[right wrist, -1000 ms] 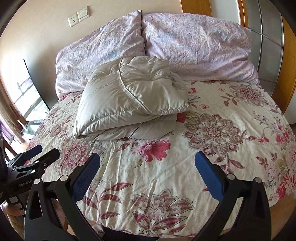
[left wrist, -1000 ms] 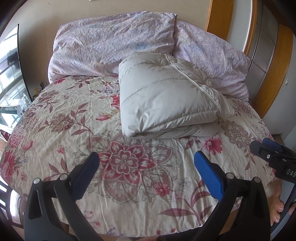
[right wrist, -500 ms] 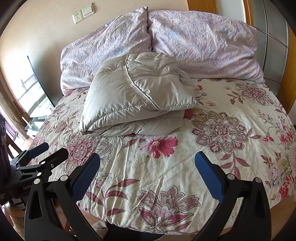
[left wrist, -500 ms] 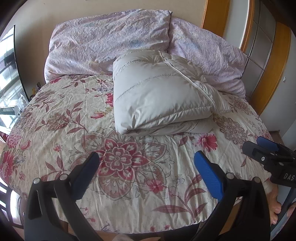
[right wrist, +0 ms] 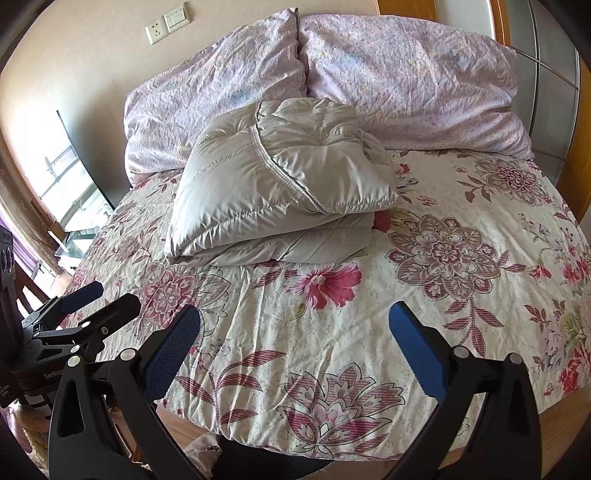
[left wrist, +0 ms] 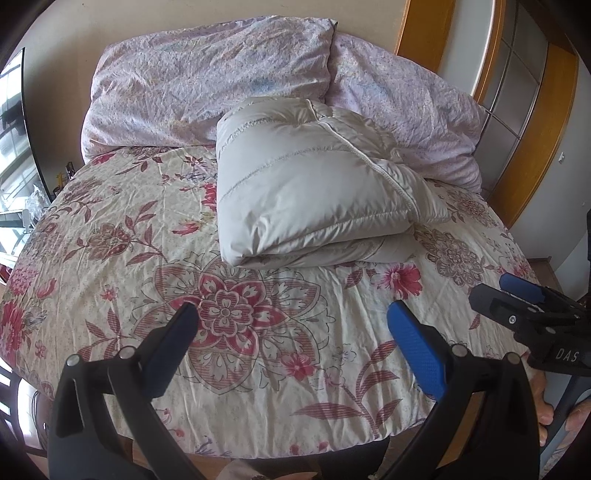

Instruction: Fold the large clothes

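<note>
A light grey puffer jacket lies folded into a thick bundle on the floral bed cover, its far edge against the pillows. It also shows in the right wrist view. My left gripper is open and empty above the foot of the bed, well short of the jacket. My right gripper is open and empty, also near the foot of the bed. Each gripper shows in the other's view, the right one at the right edge and the left one at the left edge.
Two lilac pillows lean against the wall at the head of the bed. A wooden door frame stands at the right. A window and a dark panel are at the left. A wall socket is above the pillows.
Both grippers have pulled back and shifted slightly, so the bed and jacket sit a little differently in view. The jacket has not moved. Both grippers stay open.
</note>
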